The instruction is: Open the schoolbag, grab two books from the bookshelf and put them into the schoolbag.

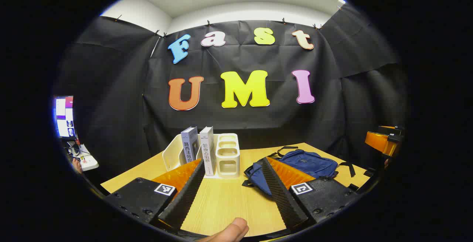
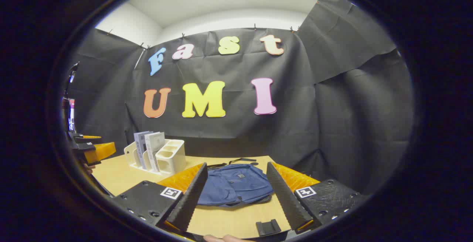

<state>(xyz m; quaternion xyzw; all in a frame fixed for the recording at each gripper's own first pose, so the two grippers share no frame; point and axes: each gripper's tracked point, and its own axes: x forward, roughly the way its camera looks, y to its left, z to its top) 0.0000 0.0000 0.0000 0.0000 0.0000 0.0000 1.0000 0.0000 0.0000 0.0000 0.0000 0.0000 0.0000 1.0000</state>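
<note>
Blue fabric schoolbag (image 2: 236,184) lies flat on the wooden table (image 2: 229,221), just ahead of the right gripper (image 2: 234,194), whose fingers are spread wide, gripping nothing. Left gripper (image 1: 231,190) is spread too, facing two upright books (image 1: 201,149) in the white plastic bookshelf (image 1: 227,155).

We see a table (image 1: 229,201) of smooth, matt light wood. On it lies a soft blue cloth schoolbag (image 2: 236,183); beside that, a glossy cream plastic bookshelf (image 1: 227,155) holds two paper-covered books (image 1: 199,147). Our fingers (image 1: 282,190) look ridged.
</note>
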